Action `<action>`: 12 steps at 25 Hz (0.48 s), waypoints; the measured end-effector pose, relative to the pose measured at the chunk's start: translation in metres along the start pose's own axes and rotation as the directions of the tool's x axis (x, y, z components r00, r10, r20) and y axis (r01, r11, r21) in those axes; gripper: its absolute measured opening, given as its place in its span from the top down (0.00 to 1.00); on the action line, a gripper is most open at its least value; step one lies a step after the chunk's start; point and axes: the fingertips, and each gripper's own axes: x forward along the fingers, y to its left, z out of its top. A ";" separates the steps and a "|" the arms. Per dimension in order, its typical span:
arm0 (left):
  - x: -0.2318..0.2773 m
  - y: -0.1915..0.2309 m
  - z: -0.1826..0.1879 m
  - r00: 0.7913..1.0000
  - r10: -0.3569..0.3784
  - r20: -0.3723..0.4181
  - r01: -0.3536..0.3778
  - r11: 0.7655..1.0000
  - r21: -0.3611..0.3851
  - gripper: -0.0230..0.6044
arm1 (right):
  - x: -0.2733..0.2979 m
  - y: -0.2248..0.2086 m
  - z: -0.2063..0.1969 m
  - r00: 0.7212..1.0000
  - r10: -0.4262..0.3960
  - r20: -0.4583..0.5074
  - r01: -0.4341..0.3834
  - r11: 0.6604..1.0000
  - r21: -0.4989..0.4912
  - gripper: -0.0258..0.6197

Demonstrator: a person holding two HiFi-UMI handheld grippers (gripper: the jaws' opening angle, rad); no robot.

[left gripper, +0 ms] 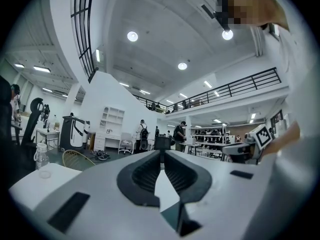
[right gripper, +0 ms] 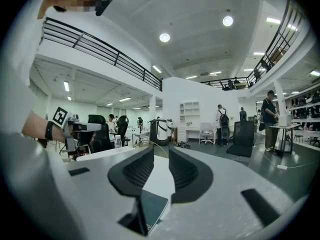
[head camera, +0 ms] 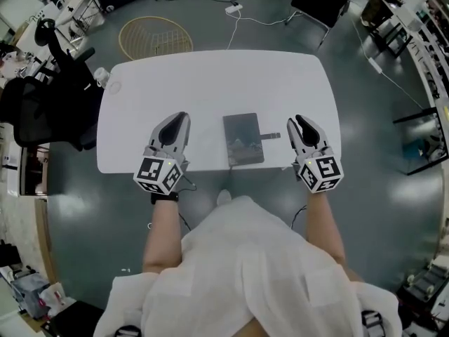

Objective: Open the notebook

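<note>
You held left gripper [head camera: 182, 116] pressed together at 9 o'clock of notebook [head camera: 243, 139]; right gripper [head camera: 297, 121] spread, empty, at 3 o'clock. Unpinned, notebook could skid off table [head camera: 210, 83].

notebook [head camera: 243, 139] dark grey | table [head camera: 210, 83] white | floor [head camera: 365, 118] grey-green | shirt [head camera: 245, 272] white | basket [head camera: 154, 37] tan

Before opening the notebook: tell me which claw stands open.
The right claw: a clear gap separates its jaws, with nothing between them. On the left claw the jaws meet at the front.
</note>
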 end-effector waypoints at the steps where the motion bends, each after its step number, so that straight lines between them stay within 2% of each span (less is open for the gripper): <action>1: 0.001 0.003 -0.001 1.000 0.002 0.002 -0.002 1.000 -0.004 0.93 | 0.005 0.001 -0.004 1.000 0.001 -0.008 -0.001 1.000 0.002 0.81; 12: 0.003 0.035 -0.023 1.000 0.021 -0.013 -0.021 1.000 -0.021 0.93 | 0.043 0.016 -0.047 0.996 0.015 -0.089 -0.011 0.999 0.045 0.80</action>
